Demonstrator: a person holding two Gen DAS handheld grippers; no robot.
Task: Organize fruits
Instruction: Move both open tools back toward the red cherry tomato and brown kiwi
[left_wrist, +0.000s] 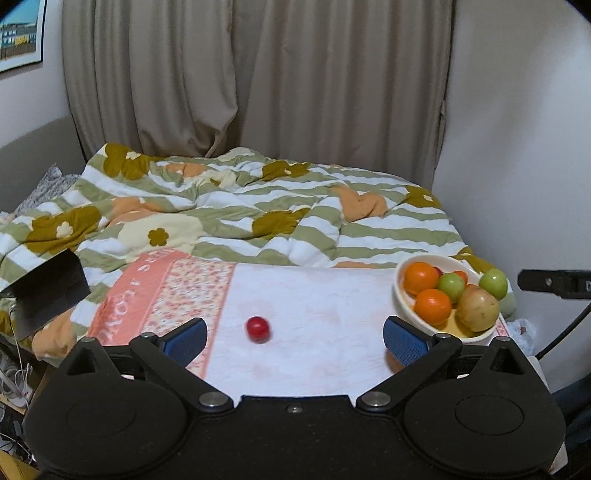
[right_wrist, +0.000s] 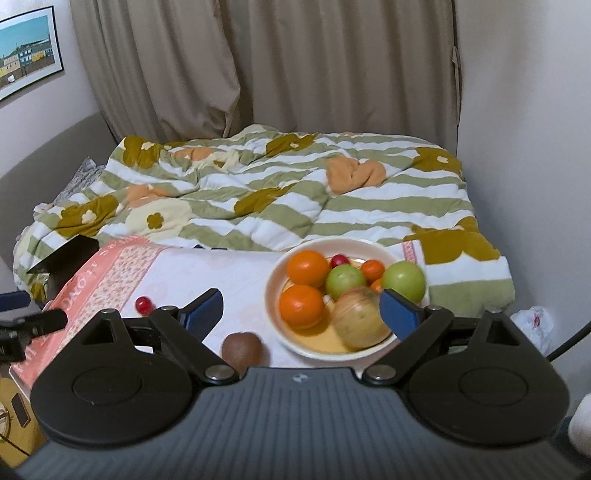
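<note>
With most of the fruit already piled in the bowl (right_wrist: 275, 314), only two strays left on the towel (left_wrist: 314, 295): a small red fruit (left_wrist: 258, 329) out in the open and a brown kiwi (right_wrist: 242, 349) just beside the bowl. Left gripper (left_wrist: 293, 334) spread wide and empty, lined up right behind the red one, probably to scoop it next. Right gripper (right_wrist: 301, 312) also wide open, holding nothing, hovering over the bowl's near edge.
</note>
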